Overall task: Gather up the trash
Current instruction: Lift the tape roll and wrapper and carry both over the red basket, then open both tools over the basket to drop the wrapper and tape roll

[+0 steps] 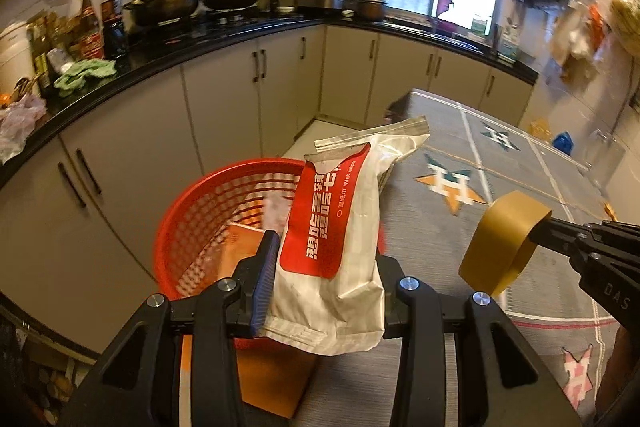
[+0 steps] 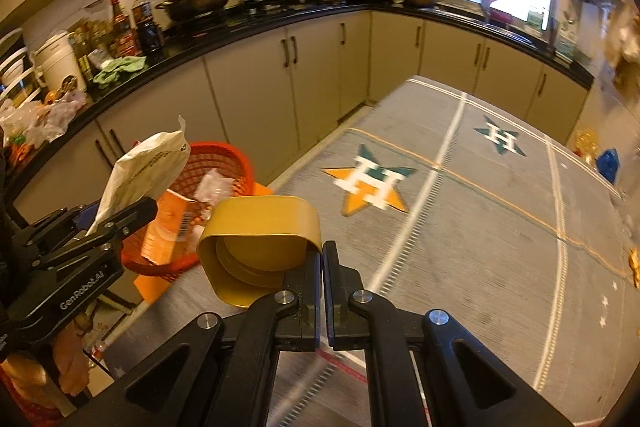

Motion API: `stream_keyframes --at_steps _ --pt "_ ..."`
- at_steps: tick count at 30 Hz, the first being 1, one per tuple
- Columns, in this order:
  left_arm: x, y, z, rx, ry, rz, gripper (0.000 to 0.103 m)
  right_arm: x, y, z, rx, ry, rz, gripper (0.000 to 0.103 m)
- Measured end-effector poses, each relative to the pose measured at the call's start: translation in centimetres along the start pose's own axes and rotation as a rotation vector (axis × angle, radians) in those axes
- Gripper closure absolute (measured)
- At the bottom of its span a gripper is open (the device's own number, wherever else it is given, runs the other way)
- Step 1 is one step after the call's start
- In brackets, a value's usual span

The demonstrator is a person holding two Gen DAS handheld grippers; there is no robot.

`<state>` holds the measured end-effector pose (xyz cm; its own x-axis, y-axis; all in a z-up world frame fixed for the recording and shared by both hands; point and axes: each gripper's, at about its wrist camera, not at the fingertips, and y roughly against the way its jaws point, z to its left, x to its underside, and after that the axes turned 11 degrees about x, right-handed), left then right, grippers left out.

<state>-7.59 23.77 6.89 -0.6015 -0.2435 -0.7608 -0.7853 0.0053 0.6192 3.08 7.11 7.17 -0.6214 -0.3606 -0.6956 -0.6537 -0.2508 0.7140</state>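
Note:
My left gripper (image 1: pixel 326 277) is shut on a white and red wet-wipe packet (image 1: pixel 340 239) and holds it upright at the table's left edge, beside a red mesh basket (image 1: pixel 192 223). The basket holds an orange box (image 2: pixel 168 227) and a crumpled wrapper (image 2: pixel 214 187). My right gripper (image 2: pixel 322 255) is shut on the rim of a gold plastic cup (image 2: pixel 260 247), held above the table to the right of the basket. In the left wrist view the cup (image 1: pixel 500 243) and right gripper (image 1: pixel 544 227) are at right. In the right wrist view the packet (image 2: pixel 140 179) and left gripper (image 2: pixel 120 223) are at left.
A grey tablecloth with star patterns (image 2: pixel 460 207) covers the table. A blue object (image 2: pixel 608 165) and gold wrappers (image 2: pixel 586 143) lie at its far right edge. Beige cabinets under a black counter (image 1: pixel 224 39) with pots and bottles run behind the basket.

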Motion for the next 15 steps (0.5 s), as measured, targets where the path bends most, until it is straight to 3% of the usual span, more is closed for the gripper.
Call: stream_keyframes --at_steps 15 --pt "0.8 -1.7 5.1 -0.052 0.083 0.038 0.065 -2.8 -5.0 5.1 -0.086 0.017 0.077 0.100"
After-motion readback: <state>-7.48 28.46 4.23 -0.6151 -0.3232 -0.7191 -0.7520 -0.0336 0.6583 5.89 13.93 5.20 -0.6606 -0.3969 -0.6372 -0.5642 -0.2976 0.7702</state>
